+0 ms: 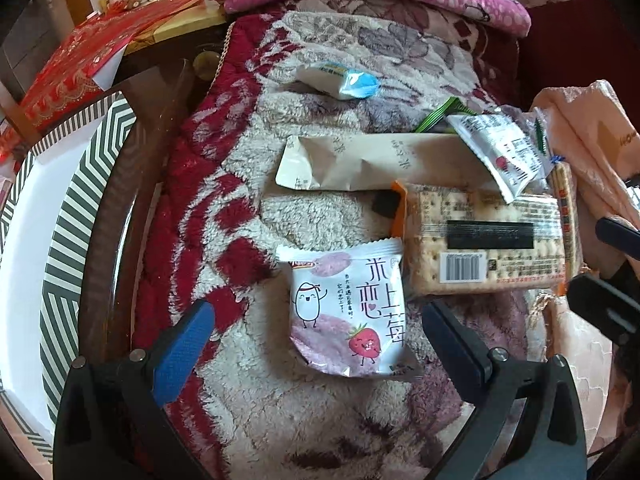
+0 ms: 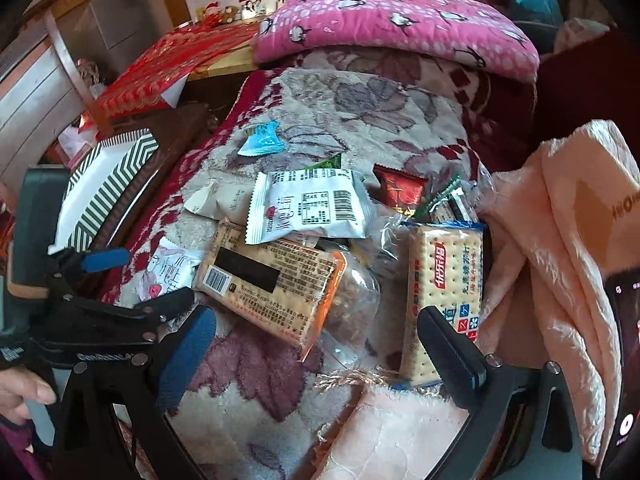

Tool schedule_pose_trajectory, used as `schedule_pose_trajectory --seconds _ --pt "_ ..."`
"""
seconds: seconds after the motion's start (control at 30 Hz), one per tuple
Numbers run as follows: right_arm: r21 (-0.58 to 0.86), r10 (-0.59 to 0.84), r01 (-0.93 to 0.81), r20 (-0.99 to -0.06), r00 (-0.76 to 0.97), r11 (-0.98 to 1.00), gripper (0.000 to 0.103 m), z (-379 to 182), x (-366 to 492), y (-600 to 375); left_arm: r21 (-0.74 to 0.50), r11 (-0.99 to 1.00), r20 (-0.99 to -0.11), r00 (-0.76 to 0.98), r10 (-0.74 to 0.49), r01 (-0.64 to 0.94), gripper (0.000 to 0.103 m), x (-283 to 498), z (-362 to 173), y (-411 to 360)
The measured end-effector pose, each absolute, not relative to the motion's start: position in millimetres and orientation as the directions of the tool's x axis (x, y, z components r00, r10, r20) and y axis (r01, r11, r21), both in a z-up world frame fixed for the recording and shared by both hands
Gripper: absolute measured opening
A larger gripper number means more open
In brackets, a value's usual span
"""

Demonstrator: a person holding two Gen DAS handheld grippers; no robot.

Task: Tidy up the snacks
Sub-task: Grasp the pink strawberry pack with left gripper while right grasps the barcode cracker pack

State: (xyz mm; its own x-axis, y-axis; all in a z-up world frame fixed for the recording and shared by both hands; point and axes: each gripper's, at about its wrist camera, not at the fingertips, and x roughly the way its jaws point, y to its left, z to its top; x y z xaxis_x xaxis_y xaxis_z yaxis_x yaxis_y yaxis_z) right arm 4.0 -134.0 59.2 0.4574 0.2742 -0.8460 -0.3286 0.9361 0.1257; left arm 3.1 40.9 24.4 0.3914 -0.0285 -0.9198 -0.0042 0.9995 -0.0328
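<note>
Left wrist view is showing my left gripper [image 1: 316, 344] with fingers spread wide, framing a white strawberry snack pouch [image 1: 348, 312] that is lying flat on the floral fleece blanket [image 1: 320, 216]. Pouch is showing a cartoon rice grain, a smiling strawberry and large Chinese lettering; nothing is being pinched. Whether the fingers are touching the pouch, I cannot tell.

Just beside it on the right, a clear-wrapped cracker pack [image 1: 484, 236] with orange end seal, black bar and barcode is lying face down. A beige paper packet [image 1: 372, 160] is sitting behind it, with a 2nd white pouch [image 1: 500, 152] overlapping both, back side up. A small blue-and-white packet [image 1: 340, 80] is lying apart, farther up the blanket. A striped box [image 1: 64, 208] with white interior is sitting at left, off the blanket.

Right wrist view is showing my right gripper [image 2: 316, 344], fingers also spread and holding nothing, hovering over the near edge of the pile. A 2nd cracker pack [image 2: 444, 280] with red label is lying label up by the right finger. A red packet [image 2: 400, 190] is sitting behind the heap. The left gripper [image 2: 140, 276] is visible at left around the strawberry pouch [image 2: 170, 272].
</note>
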Motion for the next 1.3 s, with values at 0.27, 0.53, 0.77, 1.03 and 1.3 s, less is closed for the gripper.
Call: schedule_pose_trajectory --seconds 0.27,0.53,0.77,1.03,1.3 --pt "0.132 0.282 -0.332 -0.843 0.458 0.934 0.102 57.5 6.4 -131.2 -0.030 0.999 -0.918 0.396 -0.016 -0.029 0.103 6.7 24.1 43.4" --pt "0.122 0.266 -0.316 -0.844 0.465 0.941 0.102 57.5 9.4 -137.2 -0.024 0.999 -0.921 0.389 -0.009 -0.032 0.103 9.8 19.6 46.0" --pt "0.131 0.275 -0.317 -0.840 0.468 0.939 0.102 59.0 10.6 -139.1 -0.024 0.999 -0.924 0.382 -0.011 -0.029 0.103 11.8 18.5 47.6" --pt "0.122 0.294 -0.362 -0.833 0.468 0.924 0.102 63.6 18.0 -130.7 -0.066 0.998 -0.919 0.391 -0.058 -0.008 0.052 6.2 19.4 54.4" --pt "0.124 0.361 -0.518 -0.849 0.386 0.847 0.102 55.6 28.4 -94.7 -0.057 0.997 -0.915 0.402 -0.033 -0.050 0.051 -2.3 30.7 82.6"
